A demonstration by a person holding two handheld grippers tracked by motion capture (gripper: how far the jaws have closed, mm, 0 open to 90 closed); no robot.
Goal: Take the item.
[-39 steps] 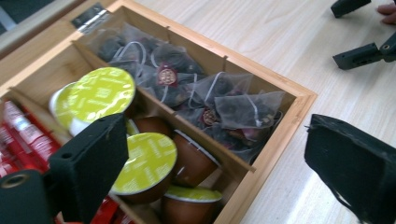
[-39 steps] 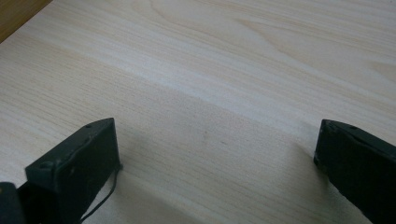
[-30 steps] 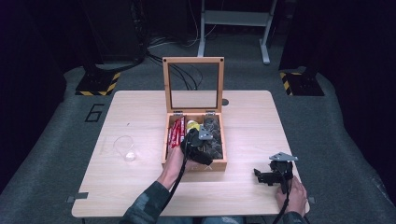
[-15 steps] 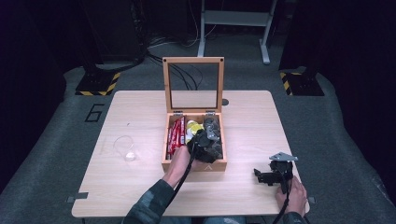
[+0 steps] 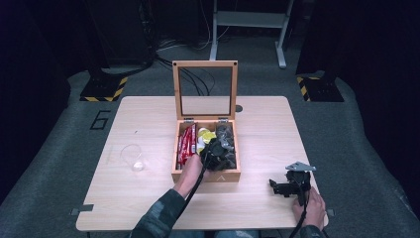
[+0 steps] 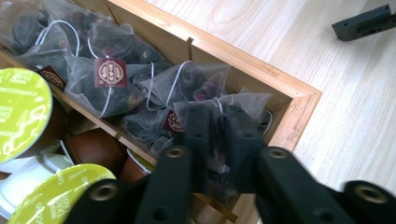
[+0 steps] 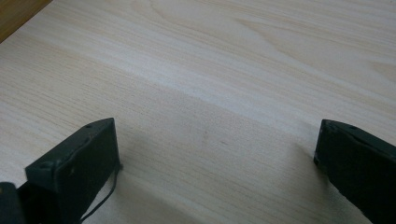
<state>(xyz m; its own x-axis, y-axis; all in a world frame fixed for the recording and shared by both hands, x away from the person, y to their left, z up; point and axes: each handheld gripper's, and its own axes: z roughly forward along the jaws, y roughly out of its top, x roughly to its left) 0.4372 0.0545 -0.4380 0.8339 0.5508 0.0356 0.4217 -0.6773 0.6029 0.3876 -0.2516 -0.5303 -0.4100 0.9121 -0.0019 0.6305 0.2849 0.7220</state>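
Since the earlier pictures the left hand-held gripper (image 6: 215,140) has pushed forward from the near edge of the wooden box (image 5: 206,174) into its right-hand compartment, where the mesh tea bags lie, and its jaws are now nearly together on one tea bag (image 6: 224,109) at the near corner of that compartment. That suggests the pick is made and a lift out of the box comes next. The pinched bag's mesh pokes up above the jaw tips, still touching the neighbouring bags and close to the box wall. Beside it, the middle compartment holds green-lidded capsules (image 6: 18,109), and red sachets (image 5: 186,143) fill the far one. The right hand-held gripper (image 5: 285,187) rests on the table (image 5: 267,129), well apart from the box, jaws wide and empty.
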